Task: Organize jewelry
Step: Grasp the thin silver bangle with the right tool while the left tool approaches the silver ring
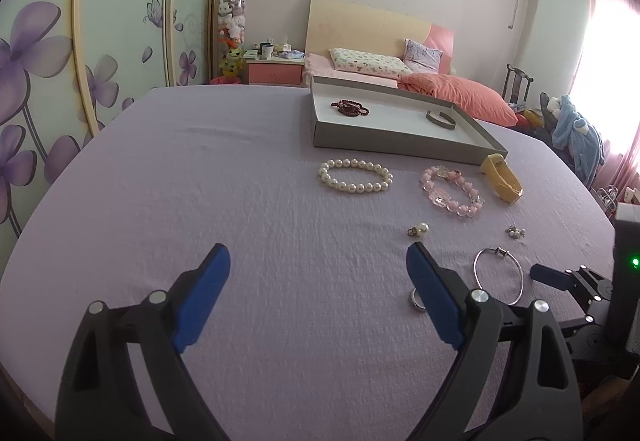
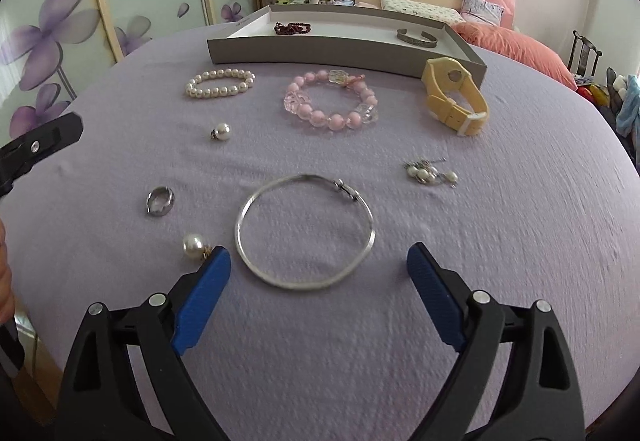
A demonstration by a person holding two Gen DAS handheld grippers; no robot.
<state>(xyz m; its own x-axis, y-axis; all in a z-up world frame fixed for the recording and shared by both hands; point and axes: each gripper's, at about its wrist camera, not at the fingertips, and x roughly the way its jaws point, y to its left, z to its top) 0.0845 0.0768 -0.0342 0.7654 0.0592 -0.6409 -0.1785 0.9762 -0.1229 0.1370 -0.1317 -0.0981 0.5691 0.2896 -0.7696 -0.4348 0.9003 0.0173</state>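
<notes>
Silver bangle (image 2: 305,231), lower centre of the right wrist view, flat on the lilac-covered bench (image 2: 500,261). A thin, stiff metal hoop, likely light and slippery; best taken across the band, away from the clasp at its upper right. It lies just ahead of the right hand-held gripper (image 2: 319,261), whose jaws stand spread and empty. The left hand-held gripper (image 1: 318,263) is likewise spread and empty. Tray (image 2: 304,55), upper frame, holds two pieces.

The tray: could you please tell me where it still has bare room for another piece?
The tray is bare in the middle, between the dark beads and the cuff. In front of it the cloth is crowded: pearl bracelet, pink bracelet, watch.
</notes>
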